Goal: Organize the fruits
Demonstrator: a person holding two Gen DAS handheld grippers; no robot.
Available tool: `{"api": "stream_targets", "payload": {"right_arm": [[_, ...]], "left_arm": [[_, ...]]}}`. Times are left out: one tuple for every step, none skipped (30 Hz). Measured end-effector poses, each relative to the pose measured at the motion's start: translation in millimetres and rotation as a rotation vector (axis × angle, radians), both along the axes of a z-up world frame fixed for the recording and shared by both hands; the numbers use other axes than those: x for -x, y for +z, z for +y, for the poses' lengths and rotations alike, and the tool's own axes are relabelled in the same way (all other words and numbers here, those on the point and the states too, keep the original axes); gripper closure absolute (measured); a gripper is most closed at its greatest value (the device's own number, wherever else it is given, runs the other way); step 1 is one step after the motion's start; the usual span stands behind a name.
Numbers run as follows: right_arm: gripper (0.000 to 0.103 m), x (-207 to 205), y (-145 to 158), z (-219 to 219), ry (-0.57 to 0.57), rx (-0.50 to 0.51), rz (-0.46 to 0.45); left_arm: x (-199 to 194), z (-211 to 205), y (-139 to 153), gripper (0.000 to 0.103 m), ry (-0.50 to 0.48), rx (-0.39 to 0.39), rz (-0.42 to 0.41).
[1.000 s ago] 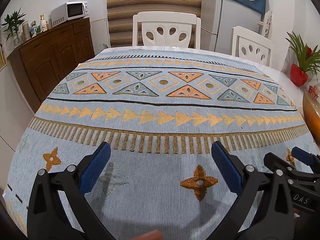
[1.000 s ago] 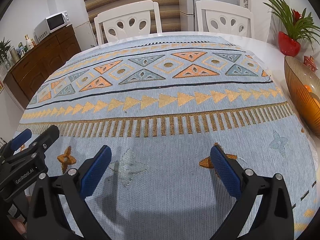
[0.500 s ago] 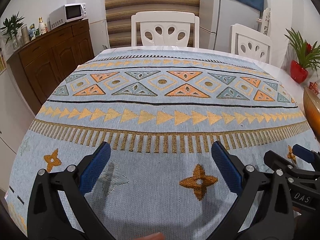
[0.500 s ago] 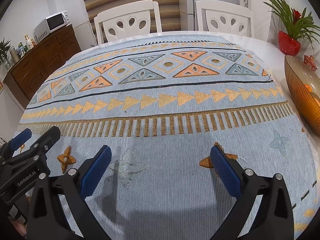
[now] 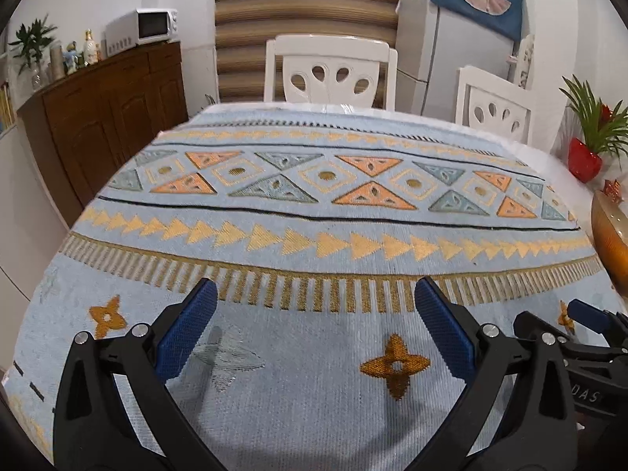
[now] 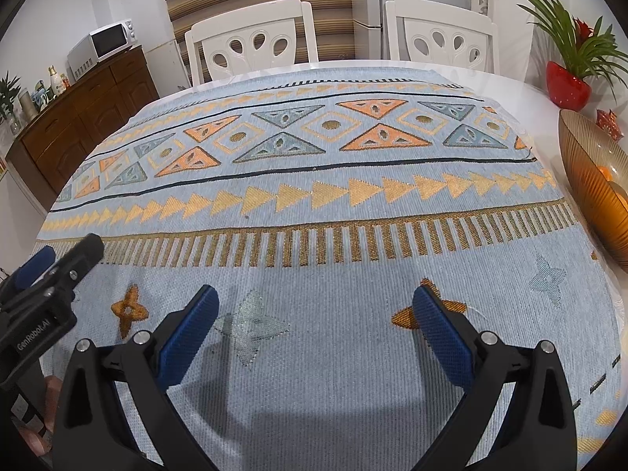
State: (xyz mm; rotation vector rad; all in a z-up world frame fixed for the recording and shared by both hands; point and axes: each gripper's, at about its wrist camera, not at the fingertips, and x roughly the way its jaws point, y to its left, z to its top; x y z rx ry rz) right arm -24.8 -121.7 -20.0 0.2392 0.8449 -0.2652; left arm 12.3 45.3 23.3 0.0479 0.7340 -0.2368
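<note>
The left gripper (image 5: 316, 322) and the right gripper (image 6: 316, 327) hover low over the patterned tablecloth (image 6: 314, 180) on the table, jaws wide and empty. The only fruit in view, oranges (image 6: 612, 188), lies in the amber bowl (image 6: 588, 180) far to the right, nearer the right gripper.

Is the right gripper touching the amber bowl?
Apart. The right wrist view shows the right gripper open over tablecloth, with the amber bowl far off at the right edge.
</note>
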Motion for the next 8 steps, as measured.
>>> {"api": "stream_targets", "payload": {"right_arm": [[0.005,0,0,0,0.0,0.001,0.001],[0.005,0,-1,0,0.0,0.003,0.002],[0.005,0,-1,0,0.001,0.004,0.003],[0.005,0,-1,0,0.0,0.005,0.004],[0.005,0,-2,0,0.0,0.007,0.005],[0.005,0,-2,0,0.0,0.008,0.006],[0.005,0,-2,0,0.0,0.009,0.008],[0.005,0,-2,-1,0.0,0.011,0.01]], "left_arm": [[-3,-1,-3,0.003,-0.005,-0.005,0.029],[-6,-3,-5,0.003,-0.006,-0.014,0.057],[-9,-4,-8,0.003,-0.007,-0.019,0.083],[-9,-6,-9,0.003,-0.012,-0.025,0.091],[-8,-7,-9,0.003,-0.008,-0.034,0.081],[-4,-8,-9,0.003,0.002,-0.053,0.062],[-2,-10,-8,0.003,0.004,-0.068,0.048],[1,-14,-8,0.003,-0.005,-0.086,0.031]]}}
